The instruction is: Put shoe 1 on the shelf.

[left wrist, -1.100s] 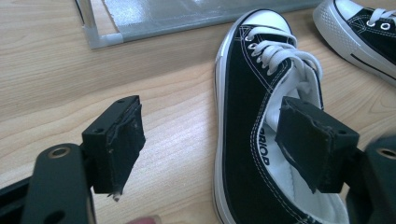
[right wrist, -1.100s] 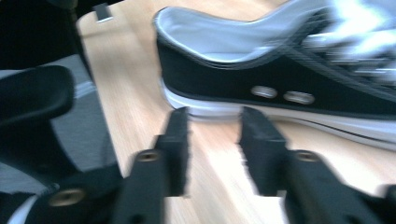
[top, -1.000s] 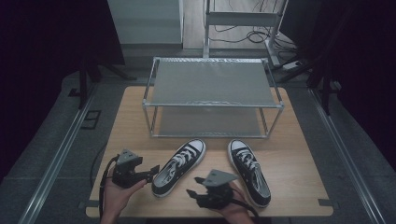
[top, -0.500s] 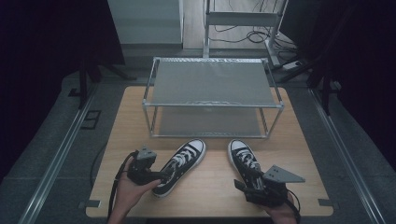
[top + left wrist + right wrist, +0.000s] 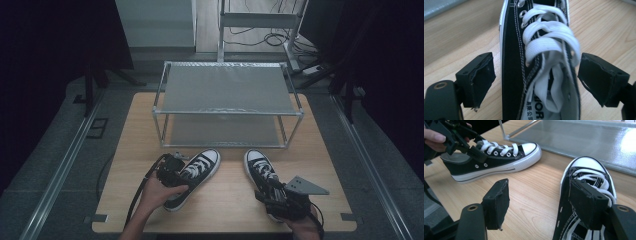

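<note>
Between parted left claw (image 5: 535, 82) pads: left sneaker (image 5: 541, 62), jaws just opening; right claw (image 5: 544, 207) apart beside right sneaker (image 5: 586, 172).

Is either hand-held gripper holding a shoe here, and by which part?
Neither. The left hand-held gripper straddles the left shoe at its laces, pads apart. The right hand-held gripper stands open by the right shoe.

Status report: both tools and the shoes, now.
Left tool open, jaws just widened, straddling left shoe. Right tool open beside right shoe. Rack ahead, path clear.
</note>
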### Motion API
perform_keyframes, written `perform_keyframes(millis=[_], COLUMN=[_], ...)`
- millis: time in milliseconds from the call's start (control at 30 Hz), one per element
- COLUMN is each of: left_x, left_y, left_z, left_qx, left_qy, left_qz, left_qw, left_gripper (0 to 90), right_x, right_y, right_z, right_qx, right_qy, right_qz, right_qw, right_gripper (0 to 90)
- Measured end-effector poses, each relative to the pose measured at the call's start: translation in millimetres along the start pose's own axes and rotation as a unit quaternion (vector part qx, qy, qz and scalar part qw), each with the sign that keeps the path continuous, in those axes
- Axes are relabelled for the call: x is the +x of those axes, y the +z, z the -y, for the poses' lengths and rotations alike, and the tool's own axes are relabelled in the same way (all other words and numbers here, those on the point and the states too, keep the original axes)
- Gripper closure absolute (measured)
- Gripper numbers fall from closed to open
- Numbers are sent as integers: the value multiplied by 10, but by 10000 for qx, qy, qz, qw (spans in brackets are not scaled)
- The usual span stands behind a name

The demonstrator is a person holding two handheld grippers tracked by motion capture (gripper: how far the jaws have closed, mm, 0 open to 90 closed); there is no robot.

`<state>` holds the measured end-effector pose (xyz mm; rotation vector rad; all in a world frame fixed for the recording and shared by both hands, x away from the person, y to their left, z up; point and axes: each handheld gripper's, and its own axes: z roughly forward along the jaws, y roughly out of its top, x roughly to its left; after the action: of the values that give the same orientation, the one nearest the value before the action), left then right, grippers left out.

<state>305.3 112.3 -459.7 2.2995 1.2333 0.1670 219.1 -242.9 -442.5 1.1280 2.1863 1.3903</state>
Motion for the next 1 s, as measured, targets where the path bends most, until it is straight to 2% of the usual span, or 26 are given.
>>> perform_keyframes(millis=[100,200,333,467,567,667,800,1000], left_x=[-8,-21,-57,-59,-57,-65,-52,-34], left_y=[60,119,188,234,276,313,334,320], left_z=[-47,-110,-172,-205,-225,-240,-249,-242], left_qx=[197,397,612,856,1094,1248,1385,1326], left_qy=[13,120,112,118,146,71,32,-23], left_qz=[-35,-73,-134,-247,-218,-224,-221,-159], left_qw=[9998,9991,9980,9960,9936,9919,9901,9910], left_gripper=[132,119,118,114,113,114,117,140], right_x=[4,10,-2,-12,-16,-19,-17,-18], right_y=[27,40,32,21,20,16,14,16], right_z=[15,20,19,18,18,15,15,15], right_qx=[61,92,74,52,54,44,51,57], right_qy=[-24,-29,-5,49,51,51,46,47], right_qz=[30,106,144,177,182,192,218,231], right_qw=[10000,9999,9999,9998,9998,9998,9997,9997], right_gripper=[326,325,324,320,319,319,319,319])
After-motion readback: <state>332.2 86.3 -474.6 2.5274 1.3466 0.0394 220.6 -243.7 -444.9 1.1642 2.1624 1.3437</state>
